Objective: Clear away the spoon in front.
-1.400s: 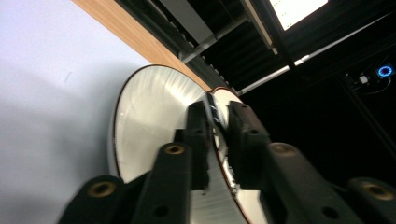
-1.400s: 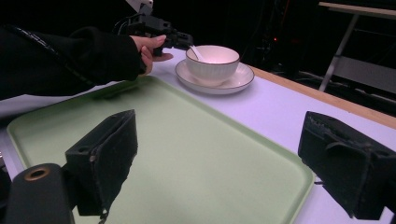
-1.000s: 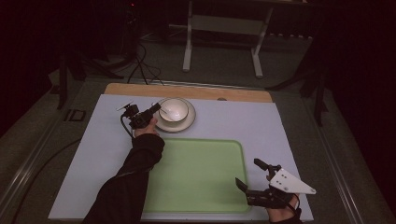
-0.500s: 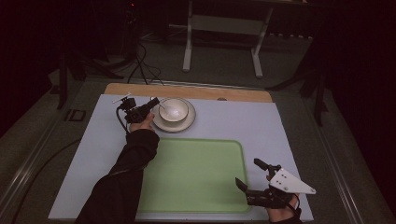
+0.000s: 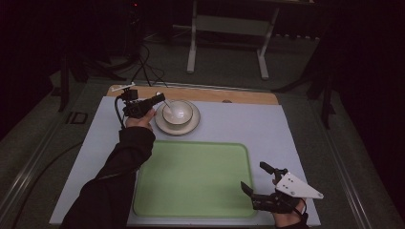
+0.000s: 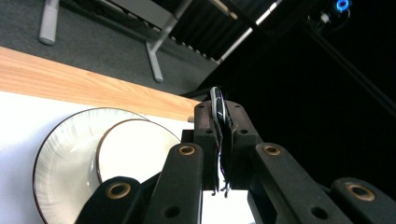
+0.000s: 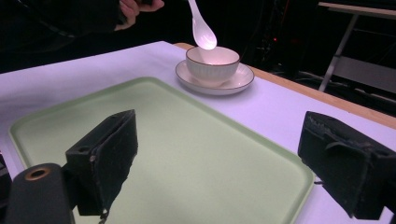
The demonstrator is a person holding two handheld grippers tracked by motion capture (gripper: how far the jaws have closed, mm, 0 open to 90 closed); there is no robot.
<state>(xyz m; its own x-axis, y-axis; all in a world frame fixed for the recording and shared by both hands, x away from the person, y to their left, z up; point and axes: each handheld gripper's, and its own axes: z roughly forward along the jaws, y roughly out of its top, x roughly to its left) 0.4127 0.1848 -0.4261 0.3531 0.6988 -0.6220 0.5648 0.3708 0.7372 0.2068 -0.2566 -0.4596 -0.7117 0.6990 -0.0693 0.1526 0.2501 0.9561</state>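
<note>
Black left tongs (image 5: 161, 98): jaws pressed together on the handle of a glossy white ceramic spoon (image 7: 201, 29), held above the tabletop at its far left part, just beside the bowl.
Spoon handle: in the left gripper view its tip (image 6: 217, 105) sticks up from between the closed black jaws.
Spoon bowl end: in the right gripper view it hangs over the near rim of the bowl, tilted down; whether it touches the rim cannot be told.
Left hand (image 5: 139, 119): wrapped around the left tongs' body, in a black sleeve (image 5: 123, 164) that reaches from the bottom edge across the tray's left side.
Black right tongs (image 5: 254, 180): jaws spread wide with nothing between them, low over the near right corner of the tray.
Right tongs pads: in the right gripper view two black blocks stand well apart, with the tray seen between them.
Small white ribbed bowl with a dark rim (image 5: 177, 112): sits centred on the saucer.
Round white saucer with a dark rim (image 5: 190, 127): rests on the tabletop, beyond the tray's far edge.
Pale green rectangular plastic tray (image 5: 193, 177): lies flat on the near middle of the tabletop.
White tabletop cover (image 5: 248, 119): carries the tray and saucer.
Light wooden strip (image 5: 248, 96): runs along the tabletop's far edge.
</note>
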